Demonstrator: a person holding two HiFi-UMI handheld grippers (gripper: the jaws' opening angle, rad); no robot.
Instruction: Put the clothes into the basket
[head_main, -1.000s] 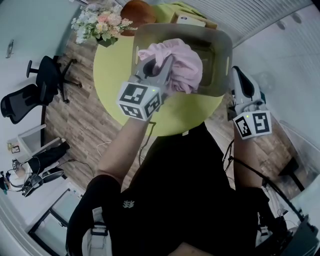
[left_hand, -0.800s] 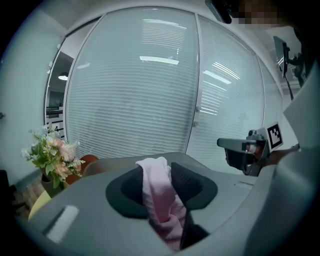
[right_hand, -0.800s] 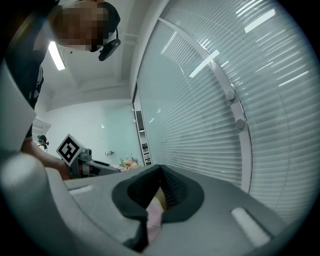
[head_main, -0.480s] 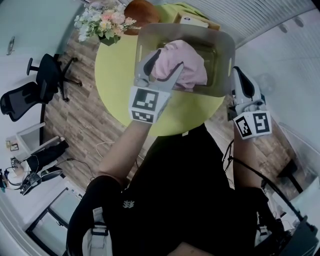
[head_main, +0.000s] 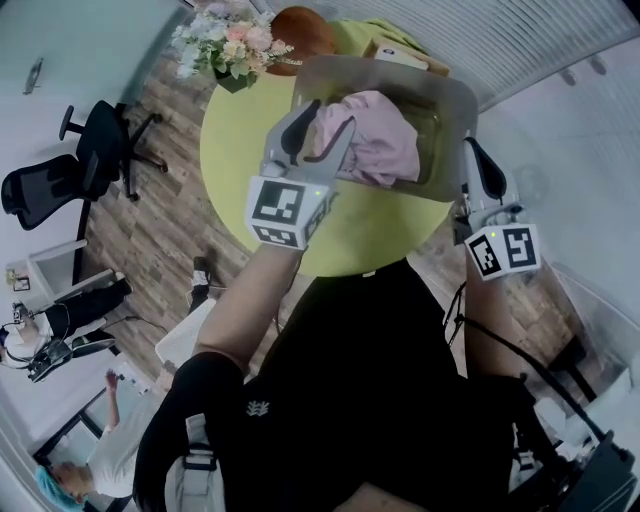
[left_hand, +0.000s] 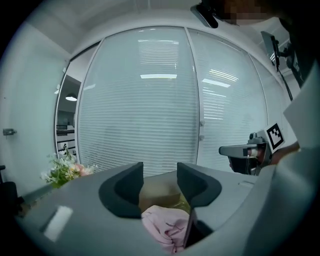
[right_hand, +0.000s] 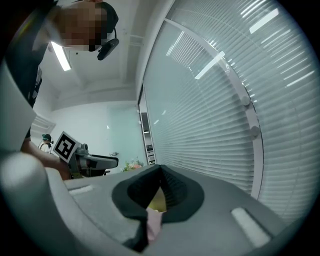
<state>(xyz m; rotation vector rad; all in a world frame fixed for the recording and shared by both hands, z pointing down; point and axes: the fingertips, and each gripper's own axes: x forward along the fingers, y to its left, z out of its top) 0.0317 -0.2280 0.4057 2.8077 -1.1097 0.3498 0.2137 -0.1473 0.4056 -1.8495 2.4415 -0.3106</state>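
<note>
A pink garment (head_main: 378, 142) lies bunched inside the translucent grey basket (head_main: 445, 88) on the round yellow-green table (head_main: 235, 150). My left gripper (head_main: 325, 120) hovers over the basket's near left side, just above the cloth. Its jaws stand apart and are closing, and the pads press on nothing. In the left gripper view the garment (left_hand: 165, 227) shows low down, beneath the gap of the left gripper (left_hand: 160, 172). My right gripper (head_main: 478, 152) stays beside the basket's right wall with its tips together. The right gripper (right_hand: 160, 170) shows nothing clamped in its own view.
A bunch of flowers (head_main: 225, 45), a brown round object (head_main: 300, 22) and a cardboard box (head_main: 400, 52) stand on the table's far side. A black office chair (head_main: 70, 170) is on the wooden floor at left. A person (head_main: 105, 455) is at the lower left.
My left gripper let go of the pink garment, which dropped into the basket, and drew back toward me. The right gripper stayed put. A person has come into view at lower left.
</note>
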